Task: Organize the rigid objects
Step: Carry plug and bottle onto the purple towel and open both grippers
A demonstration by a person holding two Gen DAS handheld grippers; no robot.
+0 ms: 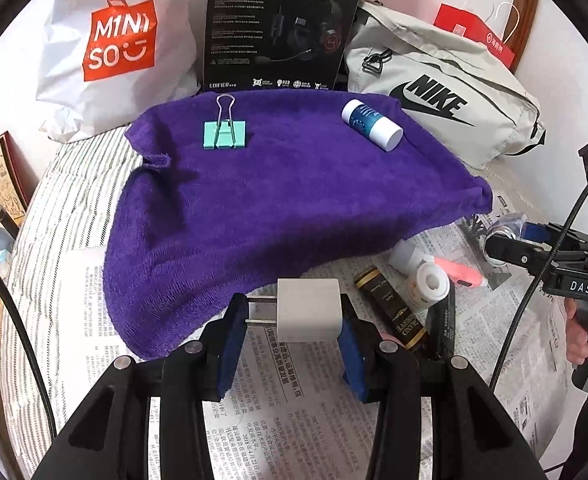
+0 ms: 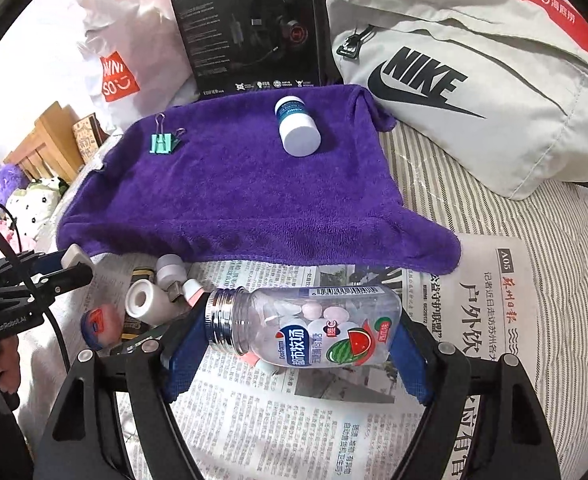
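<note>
My left gripper (image 1: pixel 291 318) is shut on a white plug adapter (image 1: pixel 308 310), prongs pointing left, held just over the near edge of the purple towel (image 1: pixel 273 192). My right gripper (image 2: pixel 294 330) is shut on a clear candy bottle (image 2: pixel 306 326) with a silver neck, lying sideways above the newspaper (image 2: pixel 294 420). On the towel lie a green binder clip (image 1: pixel 225 133) and a blue-and-white bottle (image 1: pixel 372 125). The clip (image 2: pixel 163 142) and that bottle (image 2: pixel 296 126) also show in the right wrist view.
Small items lie on the newspaper (image 1: pixel 294 400): a black-and-gold tube (image 1: pixel 392 306), a white bottle (image 1: pixel 428 286), a pink item (image 1: pixel 462 274). Behind the towel stand a Miniso bag (image 1: pixel 113 40), a headset box (image 1: pixel 277 28) and a Nike bag (image 1: pixel 442 92).
</note>
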